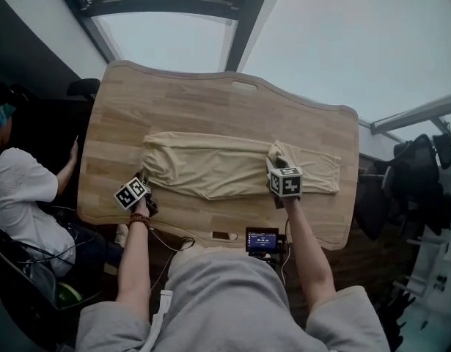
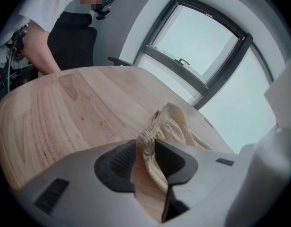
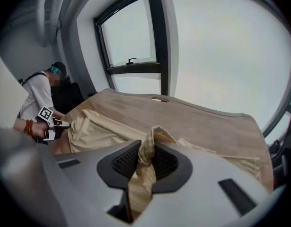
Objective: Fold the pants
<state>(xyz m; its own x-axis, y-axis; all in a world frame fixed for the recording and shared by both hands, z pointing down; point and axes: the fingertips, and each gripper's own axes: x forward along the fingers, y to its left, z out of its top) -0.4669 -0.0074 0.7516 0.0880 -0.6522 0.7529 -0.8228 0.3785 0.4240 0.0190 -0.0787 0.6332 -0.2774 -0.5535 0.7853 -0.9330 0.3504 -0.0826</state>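
Holding the pants (image 1: 210,169) at two points, I have them stretched lengthwise across the middle of the tabletop (image 1: 210,108), waist toward the left edge and leg ends toward the right edge. My left gripper (image 1: 144,178) sits at the waist end, close to the near-left corner. Its jaws are partly closed on the ribbed waistband (image 2: 157,122), which bunches between the pads. I read that grip as an anchor, so the cloth does not slide while the other end is handled.

My right gripper (image 1: 276,155) is over the legs, right of the middle, and its jaws pinch a fold (image 3: 144,160) of the cloth tightly. The fabric rises there into a small peak off the wood, while the leg ends beyond it lie flat. Lifting at that spot makes sense to me if the legs are to be carried over toward the waist, so I judge the folding is only starting.

A person (image 1: 20,189) sits beside the left edge, clear of the cloth. A small screen (image 1: 262,240) stands at the near edge between my arms, apart from the pants.
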